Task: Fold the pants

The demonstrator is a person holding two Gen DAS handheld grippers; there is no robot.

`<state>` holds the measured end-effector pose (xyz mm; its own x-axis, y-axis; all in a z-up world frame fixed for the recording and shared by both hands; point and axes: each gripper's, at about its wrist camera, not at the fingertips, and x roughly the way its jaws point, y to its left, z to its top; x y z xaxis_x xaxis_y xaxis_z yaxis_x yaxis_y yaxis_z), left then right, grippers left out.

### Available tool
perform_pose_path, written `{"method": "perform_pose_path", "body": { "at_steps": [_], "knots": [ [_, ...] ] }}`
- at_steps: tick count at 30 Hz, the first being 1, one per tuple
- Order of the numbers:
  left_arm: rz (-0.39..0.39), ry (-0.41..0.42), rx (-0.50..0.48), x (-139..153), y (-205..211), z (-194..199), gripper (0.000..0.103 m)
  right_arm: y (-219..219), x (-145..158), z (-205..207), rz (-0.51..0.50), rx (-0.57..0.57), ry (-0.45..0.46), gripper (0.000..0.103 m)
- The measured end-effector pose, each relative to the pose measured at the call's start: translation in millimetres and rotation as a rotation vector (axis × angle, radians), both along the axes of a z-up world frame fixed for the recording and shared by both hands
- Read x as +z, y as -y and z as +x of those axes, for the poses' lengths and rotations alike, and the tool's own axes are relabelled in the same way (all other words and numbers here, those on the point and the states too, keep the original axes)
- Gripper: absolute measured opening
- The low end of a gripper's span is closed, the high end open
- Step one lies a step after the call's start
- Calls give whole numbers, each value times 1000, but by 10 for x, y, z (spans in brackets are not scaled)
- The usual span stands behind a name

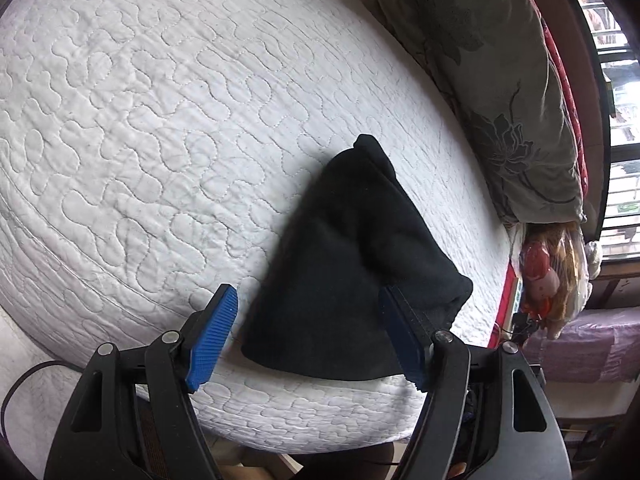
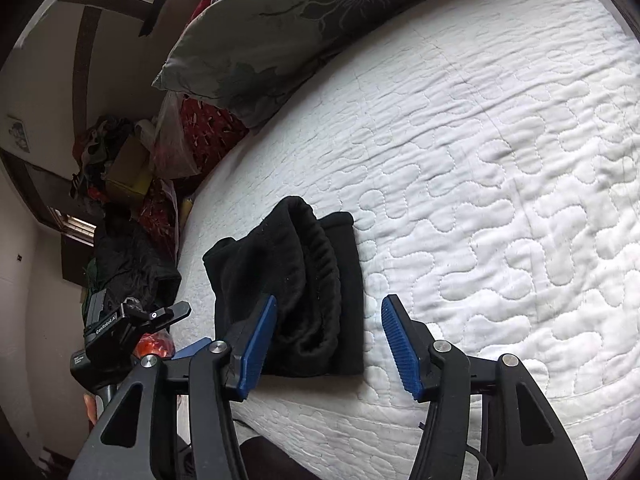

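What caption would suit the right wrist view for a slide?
Open right gripper above folded black pants lying on a white quilted bed.

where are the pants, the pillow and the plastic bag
pants (image 2: pixel 312 280), right wrist view, on the bunched waistband
pillow (image 1: pixel 500 92), left wrist view, on its flowered cover
plastic bag (image 1: pixel 552 272), left wrist view, on its clear bulging side
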<state>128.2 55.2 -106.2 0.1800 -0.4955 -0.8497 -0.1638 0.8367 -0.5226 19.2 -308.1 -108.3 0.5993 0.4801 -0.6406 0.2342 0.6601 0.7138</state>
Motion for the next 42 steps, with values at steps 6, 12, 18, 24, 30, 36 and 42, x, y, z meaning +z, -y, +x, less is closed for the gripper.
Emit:
{"method": "perform_pose_path", "body": {
  "at_steps": [6,12,18,24,30,36,42],
  "knots": [
    [143,98,-38,97,158,18,72,-23,8,41,4,-9,-24,65],
    [226,111,-78,0,237,40,72,-50,53,119,24,20,-10,74],
    [275,125,-111,-91,340,89,72,-176,-59,272,17,85,-56,75],
    [298,144,-171,-163,576,236,87,-325,-144,378,-6,143,-62,78],
    [329,171,-250,-232,911,293,103,-340,-197,395,16,170,-29,88],
    [331,210,-229,-257,958,263,103,-293,-243,358,61,185,11,92],
    [349,272,-214,-264,798,27,103,-347,-225,391,65,225,38,103]
  ]
}}
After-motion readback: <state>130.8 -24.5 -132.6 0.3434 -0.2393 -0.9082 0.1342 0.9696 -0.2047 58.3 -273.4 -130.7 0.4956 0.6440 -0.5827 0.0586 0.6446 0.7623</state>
